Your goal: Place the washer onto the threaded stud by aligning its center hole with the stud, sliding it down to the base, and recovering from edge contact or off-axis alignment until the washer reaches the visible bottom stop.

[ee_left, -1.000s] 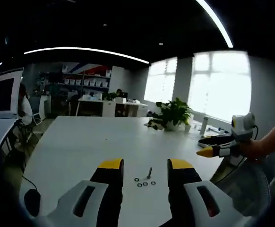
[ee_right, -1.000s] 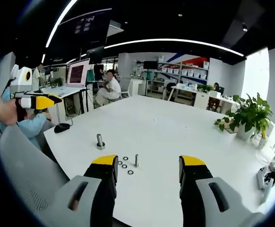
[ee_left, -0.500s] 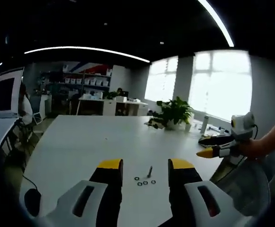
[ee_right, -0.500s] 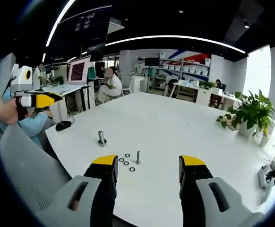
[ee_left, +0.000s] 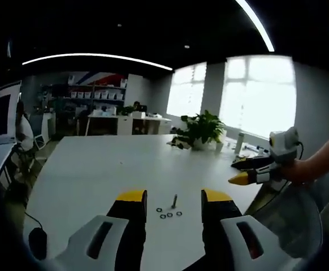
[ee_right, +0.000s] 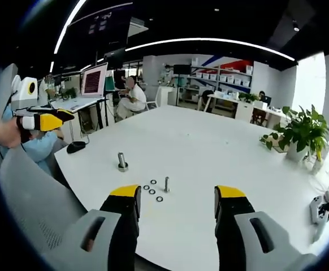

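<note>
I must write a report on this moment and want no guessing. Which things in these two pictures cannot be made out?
- Washers, right gripper view: too small to count surely or to see their holes.
- Small stud, both views: its threads and bottom stop are too small to see.
- Larger bolt, right gripper view: its base is too small to read.
- Left tool, seen from the right gripper view: whether it is open is unclear at this angle.

The left gripper view looks along the white table [ee_left: 91,169] from its near edge toward the windows. The right gripper view faces the same table [ee_right: 210,147] from another edge, toward the shelves. Both stand well back and share the stud [ee_left: 174,200] [ee_right: 167,184] and washers [ee_left: 169,214] [ee_right: 152,191] near the table edge
</note>
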The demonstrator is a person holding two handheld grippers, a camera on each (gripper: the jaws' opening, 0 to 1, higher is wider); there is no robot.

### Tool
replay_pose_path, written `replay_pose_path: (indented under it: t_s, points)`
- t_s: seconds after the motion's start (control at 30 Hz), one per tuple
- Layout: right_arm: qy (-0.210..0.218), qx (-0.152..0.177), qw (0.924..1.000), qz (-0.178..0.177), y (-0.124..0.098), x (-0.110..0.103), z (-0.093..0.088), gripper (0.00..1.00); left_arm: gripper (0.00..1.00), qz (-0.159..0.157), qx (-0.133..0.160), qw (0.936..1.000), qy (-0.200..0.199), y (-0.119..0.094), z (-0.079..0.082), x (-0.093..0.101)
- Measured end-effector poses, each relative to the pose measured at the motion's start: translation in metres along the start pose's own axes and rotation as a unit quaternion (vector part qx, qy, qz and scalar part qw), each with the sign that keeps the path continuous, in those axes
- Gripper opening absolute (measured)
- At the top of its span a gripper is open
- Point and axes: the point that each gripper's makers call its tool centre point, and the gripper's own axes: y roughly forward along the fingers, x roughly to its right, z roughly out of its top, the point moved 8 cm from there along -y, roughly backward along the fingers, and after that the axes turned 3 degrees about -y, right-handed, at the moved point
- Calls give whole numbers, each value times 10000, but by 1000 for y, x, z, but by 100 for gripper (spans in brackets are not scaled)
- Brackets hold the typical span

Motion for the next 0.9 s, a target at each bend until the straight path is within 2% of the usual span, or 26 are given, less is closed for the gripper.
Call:
replay_pose_path:
  t_s: [0.13, 0.5, 0.77, 0.9]
  points:
    - [-162, -87, 9997, 130, 4, -6, 2, 55, 37, -6, 28, 10000, -64, 1, -3, -9]
    - [-289, -287, 9987, 291, 13, -10, 4, 55, 34, 62, 111, 9997, -190, -3, 0, -8]
    - [-410, -436, 9975, 380, 24, -11, 6, 54, 34, 71, 223, 9997, -9, -5, 4, -6]
    - [-282, -576, 9973, 364, 32, -7, 1, 52, 34, 49, 177, 9998, -10, -4, 2, -7]
